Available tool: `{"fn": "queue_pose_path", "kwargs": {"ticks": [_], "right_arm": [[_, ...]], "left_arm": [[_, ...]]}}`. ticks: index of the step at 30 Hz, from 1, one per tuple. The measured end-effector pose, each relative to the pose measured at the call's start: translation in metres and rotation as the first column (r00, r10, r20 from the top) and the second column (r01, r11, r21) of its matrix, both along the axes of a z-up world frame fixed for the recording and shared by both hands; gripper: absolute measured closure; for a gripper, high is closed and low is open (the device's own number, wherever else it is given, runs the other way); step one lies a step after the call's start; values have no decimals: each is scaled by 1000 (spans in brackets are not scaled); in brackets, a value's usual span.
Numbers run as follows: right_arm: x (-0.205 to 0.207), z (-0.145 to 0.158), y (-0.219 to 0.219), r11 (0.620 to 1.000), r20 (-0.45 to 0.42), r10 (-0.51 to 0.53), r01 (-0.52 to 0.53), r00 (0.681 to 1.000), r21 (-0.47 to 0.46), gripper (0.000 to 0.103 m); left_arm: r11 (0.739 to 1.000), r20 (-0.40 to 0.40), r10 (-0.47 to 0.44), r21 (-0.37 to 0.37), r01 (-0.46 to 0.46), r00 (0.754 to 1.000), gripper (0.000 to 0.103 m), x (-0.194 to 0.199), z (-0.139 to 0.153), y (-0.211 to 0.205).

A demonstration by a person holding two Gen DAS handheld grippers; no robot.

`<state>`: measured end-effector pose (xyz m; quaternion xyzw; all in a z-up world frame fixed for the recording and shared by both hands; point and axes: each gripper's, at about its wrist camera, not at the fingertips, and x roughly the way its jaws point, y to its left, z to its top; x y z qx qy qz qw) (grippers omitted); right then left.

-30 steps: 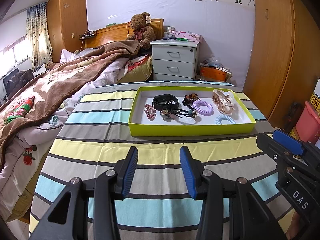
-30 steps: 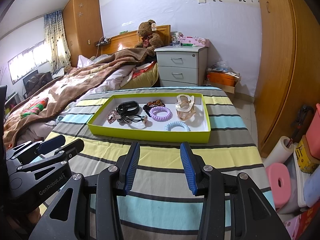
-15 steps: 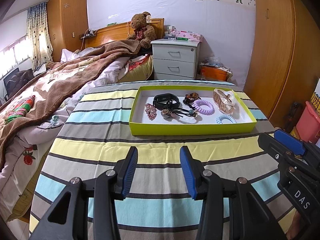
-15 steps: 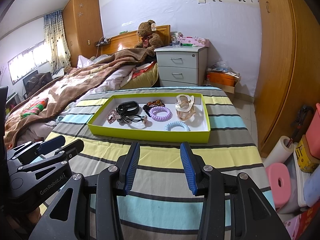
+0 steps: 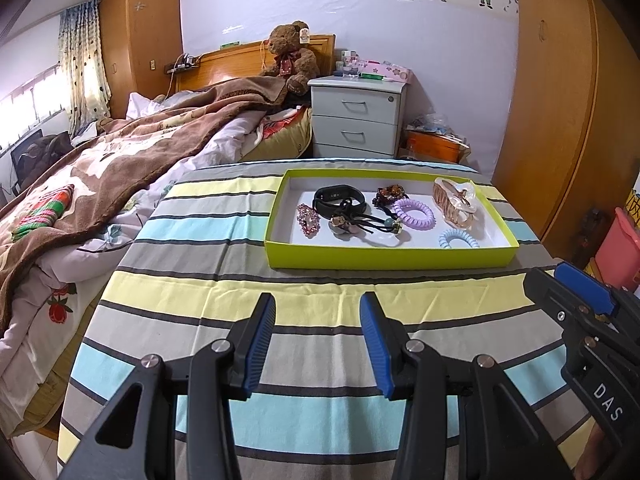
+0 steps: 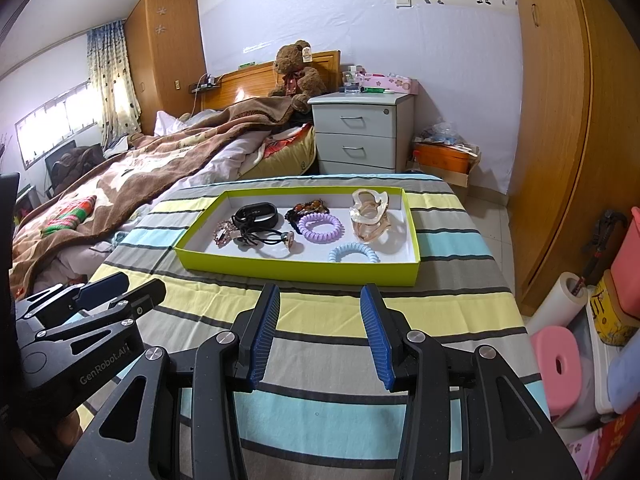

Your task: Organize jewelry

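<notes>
1. The lime-green tray [image 5: 390, 256] sits on the striped counter [image 5: 200, 292] at twelve o'clock from both grippers, well apart from them.
2. At the tray's nine o'clock end, the pink beaded clip [image 5: 308, 220] looks small, stiff and likely slippery; pinch across its width.
3. The black band [image 5: 338, 199] and tangled black hair ties [image 5: 362, 222] look soft and light; lifting one may drag the others.
4. The purple coil tie [image 5: 413, 213] and blue coil tie [image 5: 458, 239] look springy; grip one side of the ring.
5. At three o'clock, the translucent claw clip [image 5: 456, 203] looks rigid and brittle; hold its body.
6. The left gripper [image 5: 318, 340] and right gripper [image 6: 320, 330] are both released, holding nothing.
</notes>
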<state>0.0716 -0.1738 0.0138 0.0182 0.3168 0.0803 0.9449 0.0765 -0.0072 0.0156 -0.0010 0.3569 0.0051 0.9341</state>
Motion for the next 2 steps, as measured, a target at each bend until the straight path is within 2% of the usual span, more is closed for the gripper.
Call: {"fn": "queue_pose_path", "kwargs": {"ticks": [2], "right_arm": [[0, 0, 0, 1000, 0, 0, 0, 1000, 1, 60]], "left_arm": [[1000, 1, 2, 1, -2, 1000, 57, 0, 0, 0]]}}
